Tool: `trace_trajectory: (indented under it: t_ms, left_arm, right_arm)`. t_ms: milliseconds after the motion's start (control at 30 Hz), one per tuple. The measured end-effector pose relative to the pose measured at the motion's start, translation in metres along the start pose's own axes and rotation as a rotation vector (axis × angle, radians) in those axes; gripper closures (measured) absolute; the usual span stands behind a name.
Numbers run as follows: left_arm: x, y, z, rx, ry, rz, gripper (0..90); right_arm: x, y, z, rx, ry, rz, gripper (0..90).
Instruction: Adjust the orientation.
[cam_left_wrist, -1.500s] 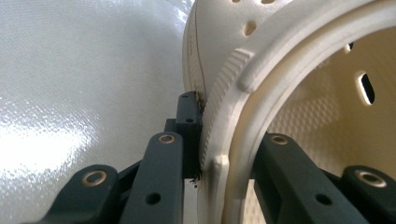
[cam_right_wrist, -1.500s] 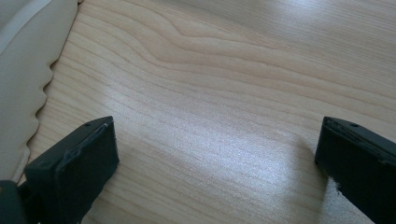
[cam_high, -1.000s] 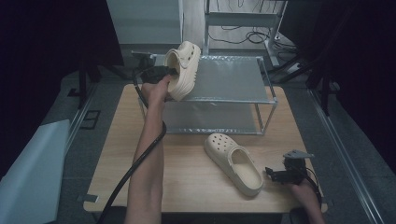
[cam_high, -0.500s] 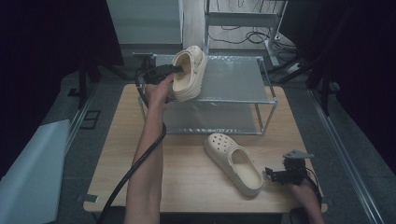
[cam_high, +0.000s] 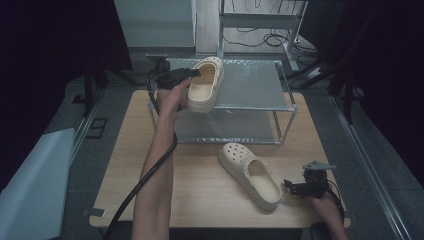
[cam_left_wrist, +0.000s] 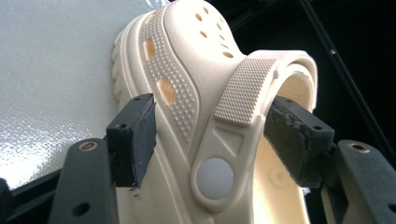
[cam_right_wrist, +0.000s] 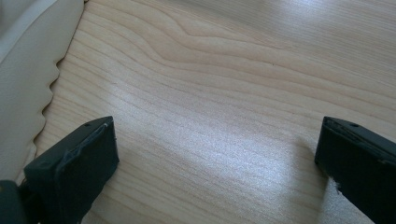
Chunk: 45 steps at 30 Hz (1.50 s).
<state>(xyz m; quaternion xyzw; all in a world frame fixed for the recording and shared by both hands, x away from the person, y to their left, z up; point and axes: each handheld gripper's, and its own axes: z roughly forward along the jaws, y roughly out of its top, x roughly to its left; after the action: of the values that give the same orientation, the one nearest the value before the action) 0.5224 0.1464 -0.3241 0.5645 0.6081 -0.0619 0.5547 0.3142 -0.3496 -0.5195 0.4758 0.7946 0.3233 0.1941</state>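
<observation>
A cream clog (cam_high: 206, 84) lies on the left part of the metal rack's top shelf (cam_high: 252, 82), toe to the back. My left gripper (cam_high: 192, 75) reaches it from the left. Its jaws have just been opening and stand open astride the clog's side wall (cam_left_wrist: 187, 107) and heel strap (cam_left_wrist: 243, 91), one pad outside, one inside. A second cream clog (cam_high: 251, 174) lies on the wooden table (cam_high: 200, 180) in front of the rack. My right gripper (cam_high: 295, 189) hovers open just right of its heel, over bare wood (cam_right_wrist: 217, 135), with the clog's sole edge (cam_right_wrist: 18, 70) at its left.
The rack has a lower shelf (cam_high: 225, 127) under the top one. A black cable (cam_high: 150, 175) trails along the left forearm. Beyond the table's edges lie a dark floor, a pale sheet (cam_high: 30, 190) at the left and stands behind.
The left hand carried the tilted clog a little right and set it flat on the top shelf. The left jaws widened. The right gripper and the table clog kept still.
</observation>
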Motion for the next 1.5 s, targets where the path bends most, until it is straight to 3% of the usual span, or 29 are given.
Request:
trace_trajectory:
  t_ms: [267,300,567,800,1167,1367,1500]
  left_arm:
    - [0.007,-0.003,-0.014,-0.018,-0.05,-0.006,31.8]
    - [0.008,-0.004,-0.02,-0.018,-0.074,0.003,30.9]
    - [0.003,-0.009,-0.036,0.007,-0.116,0.051,27.3]
    - [-0.001,-0.024,-0.056,0.024,-0.142,0.093,18.9]
    - [-0.002,-0.05,-0.07,0.026,-0.191,0.126,9.0]
    - [-0.007,-0.067,-0.076,0.052,-0.171,0.196,0.3]
    - [-0.005,-0.075,-0.078,0.05,-0.172,0.203,0.0]
  right_arm:
    - [0.0,0.0,0.0,0.0,0.0,0.0,0.0]
    - [0.0,0.0,0.0,0.0,0.0,0.0,0.0]
    - [0.0,0.0,0.0,0.001,0.001,0.005,0.0]
    - [0.0,0.0,0.0,0.0,0.001,0.005,0.0]
    - [0.0,0.0,0.0,0.001,0.001,0.003,0.0]
    - [0.0,0.0,0.0,0.002,0.002,0.0,0.0]
    - [0.0,0.0,0.0,0.002,0.001,0.0,0.0]
